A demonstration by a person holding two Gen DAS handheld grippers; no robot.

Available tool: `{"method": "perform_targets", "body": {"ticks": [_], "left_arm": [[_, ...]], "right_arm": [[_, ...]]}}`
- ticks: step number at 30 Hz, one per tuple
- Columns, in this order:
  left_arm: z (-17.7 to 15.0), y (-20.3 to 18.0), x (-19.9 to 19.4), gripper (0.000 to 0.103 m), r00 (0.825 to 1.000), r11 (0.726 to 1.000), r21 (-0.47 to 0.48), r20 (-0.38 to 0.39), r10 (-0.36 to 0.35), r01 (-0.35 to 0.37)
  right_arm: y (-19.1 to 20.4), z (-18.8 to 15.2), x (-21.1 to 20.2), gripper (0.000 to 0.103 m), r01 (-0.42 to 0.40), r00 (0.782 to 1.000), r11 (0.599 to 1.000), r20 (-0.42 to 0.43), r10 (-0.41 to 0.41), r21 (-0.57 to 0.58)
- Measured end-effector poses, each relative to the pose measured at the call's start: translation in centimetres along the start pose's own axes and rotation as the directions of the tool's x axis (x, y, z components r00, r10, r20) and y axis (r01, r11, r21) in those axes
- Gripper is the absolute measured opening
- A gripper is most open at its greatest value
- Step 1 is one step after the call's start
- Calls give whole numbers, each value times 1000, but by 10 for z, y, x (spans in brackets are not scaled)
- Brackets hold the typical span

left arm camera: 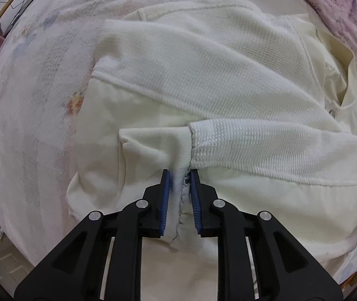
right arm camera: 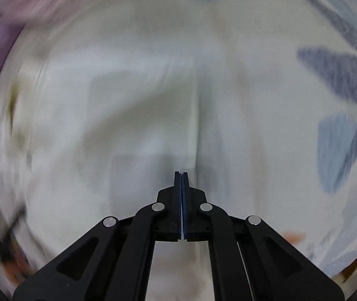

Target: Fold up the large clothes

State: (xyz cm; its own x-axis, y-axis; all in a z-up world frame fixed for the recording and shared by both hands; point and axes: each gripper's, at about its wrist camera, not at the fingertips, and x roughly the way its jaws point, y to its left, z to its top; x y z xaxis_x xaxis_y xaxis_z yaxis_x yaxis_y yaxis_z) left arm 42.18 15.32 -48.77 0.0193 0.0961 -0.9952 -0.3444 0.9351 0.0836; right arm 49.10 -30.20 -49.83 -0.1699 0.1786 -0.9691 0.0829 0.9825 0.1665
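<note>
Both sleeves are lying across the cream sweatshirt (left arm camera: 203, 80) on the floral bedsheet (left arm camera: 40, 100), left tongs (left arm camera: 180, 175) narrowly straddling the cuff (left arm camera: 178, 150), right tongs (right arm camera: 181, 174) pinching shut on maybe nothing, body folds remaining.

a pale bedsheet (left arm camera: 40, 105) with a faded floral print is lying spread beneath everything, a small orange flower motif (left arm camera: 76, 102) showing near its middle left. a pink-purple quilt (left arm camera: 341, 12) is lying bunched along the upper right edge. in the right wrist view, heavily blurred, the sheet's blue leaf pattern (right arm camera: 341, 75) is showing at right, and the purple fabric (right arm camera: 0, 57) is showing at upper left.
</note>
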Motion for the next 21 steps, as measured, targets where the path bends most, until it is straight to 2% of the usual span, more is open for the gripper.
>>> {"method": "perform_targets", "body": {"ticks": [1, 2, 3, 4, 6, 8, 10, 12, 14, 15, 16, 18, 21], "left_arm": [[-2, 1, -1, 28, 1000, 1000, -8, -4, 17, -17], [-4, 2, -3, 28, 1000, 1000, -14, -1, 21, -21], [-6, 3, -3, 28, 1000, 1000, -10, 1, 18, -18], [-8, 2, -3, 28, 1000, 1000, -4, 4, 23, -23], [-11, 4, -6, 28, 1000, 1000, 1, -5, 29, -29], [-16, 7, -21, 28, 999, 999, 11, 16, 35, -35], [-20, 7, -32, 28, 999, 999, 15, 28, 46, -46], [-26, 5, -24, 26, 999, 999, 36, 23, 40, -41], [-31, 7, 8, 26, 999, 999, 38, -26, 30, -29], [-31, 6, 9, 25, 999, 999, 42, -16, 35, -35], [-30, 4, 6, 25, 999, 997, 60, -10, 52, -51], [-31, 4, 2, 24, 999, 997, 58, 0, 52, -52], [-34, 9, 0, 25, 999, 997, 54, 1, 50, -50]], "right_arm": [[-1, -17, 13, 1, 12, 999, 1000, -39, -13, -10], [-5, -29, 25, 1, -2, 999, 1000, -45, 2, -4], [-11, -38, 26, 0, -32, 999, 999, 6, 32, 21], [-14, -41, 23, 0, -47, 999, 998, 9, 47, 46], [-16, -49, 15, 0, -42, 998, 993, -39, 46, 110], [-10, -70, 1, 0, -31, 999, 997, -36, 33, 71], [-7, -85, 14, 0, -9, 998, 998, -66, 13, 58], [-14, -90, 41, 0, -38, 998, 995, -53, 43, 88], [-18, -88, 41, 0, -48, 996, 989, -63, 57, 138], [-18, -87, 38, 0, -45, 996, 987, -69, 56, 151], [-35, -78, 30, 0, -43, 996, 988, -68, 53, 146], [-33, -73, 29, 0, -29, 997, 992, -68, 37, 123], [-19, -96, 26, 0, -4, 997, 992, -75, 14, 129]]}}
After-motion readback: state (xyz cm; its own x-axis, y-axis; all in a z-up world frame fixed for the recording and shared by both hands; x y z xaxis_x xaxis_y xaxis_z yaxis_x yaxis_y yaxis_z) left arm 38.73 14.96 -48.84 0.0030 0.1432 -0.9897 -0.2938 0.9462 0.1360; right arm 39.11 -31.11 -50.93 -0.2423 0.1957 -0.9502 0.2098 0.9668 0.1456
